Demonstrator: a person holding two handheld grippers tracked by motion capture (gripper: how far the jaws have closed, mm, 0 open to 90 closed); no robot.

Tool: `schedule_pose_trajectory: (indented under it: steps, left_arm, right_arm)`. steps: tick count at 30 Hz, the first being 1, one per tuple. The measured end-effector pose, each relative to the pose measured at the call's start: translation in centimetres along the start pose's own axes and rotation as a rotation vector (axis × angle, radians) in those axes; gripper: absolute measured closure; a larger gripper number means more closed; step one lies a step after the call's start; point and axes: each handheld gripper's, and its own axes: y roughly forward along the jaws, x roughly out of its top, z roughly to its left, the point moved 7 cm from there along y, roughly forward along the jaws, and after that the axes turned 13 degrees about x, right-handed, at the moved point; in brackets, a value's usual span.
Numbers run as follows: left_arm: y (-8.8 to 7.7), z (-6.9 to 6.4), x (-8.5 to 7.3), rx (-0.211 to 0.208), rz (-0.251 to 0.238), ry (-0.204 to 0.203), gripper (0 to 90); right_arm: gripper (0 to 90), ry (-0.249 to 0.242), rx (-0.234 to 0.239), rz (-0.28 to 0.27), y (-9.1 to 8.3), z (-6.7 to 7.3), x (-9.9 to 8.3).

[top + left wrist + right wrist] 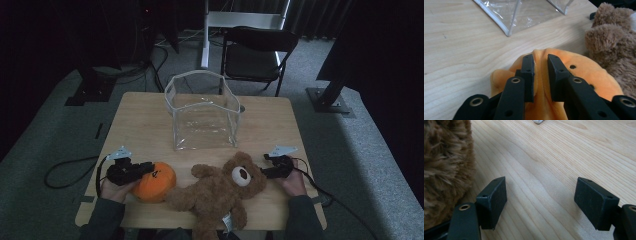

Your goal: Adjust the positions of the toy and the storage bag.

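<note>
Tongs on the left, the left gripper [150,168], sit at the lower left of the high view, their tips on the pumpkin [154,181], an orange plush ball near the table's [145,120] front edge. In the left gripper view the two black jaws stand close together at centre frame, pinching a raised fold of the pumpkin [579,67] between the pads, so the grip is on the soft fabric, not around the whole toy. Just right of it lies the bear [220,192], brown, on its back, head toward the right, one arm almost touching the pumpkin; its fur fills the right edge of the left gripper view [611,42].

The right gripper [264,173] rests at the lower right of the high view, tips just beside the bear's head. In the right gripper view its jaws stand wide apart at the bottom of the frame with bare table [564,157] between them and nothing held; the bear's fur [446,165] is at the left edge, next to the left jaw.

A clear bag [205,112] stands open at upper centre of the table, well apart from both toys
</note>
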Motion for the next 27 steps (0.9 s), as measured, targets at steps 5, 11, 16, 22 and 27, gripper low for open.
schedule_pose_trajectory:
  steps: [5,11,16,22,27]
  left_arm:
    - [-0.1,0.6,0.8,0.054,-0.019,0.010,80.6]
    - [0.3,1.7,1.5,0.090,-0.038,-0.007,80.8]
    - [0.7,2.7,2.1,0.108,-0.050,-0.026,80.8]
    - [1.2,4.3,3.5,0.161,-0.071,-0.030,80.8]
    - [2.1,6.3,5.2,0.220,-0.085,-0.042,80.9]
  right_arm:
    - [25.2,0.000,0.000,0.000,0.0,0.0,0.0]
    - [25.0,0.000,0.000,0.000,0.0,0.0,0.0]
    - [25.0,0.000,0.000,0.000,0.0,0.0,0.0]
    - [25.0,0.000,0.000,0.000,0.0,0.0,0.0]
    - [24.9,0.000,0.000,0.000,0.0,0.0,0.0]
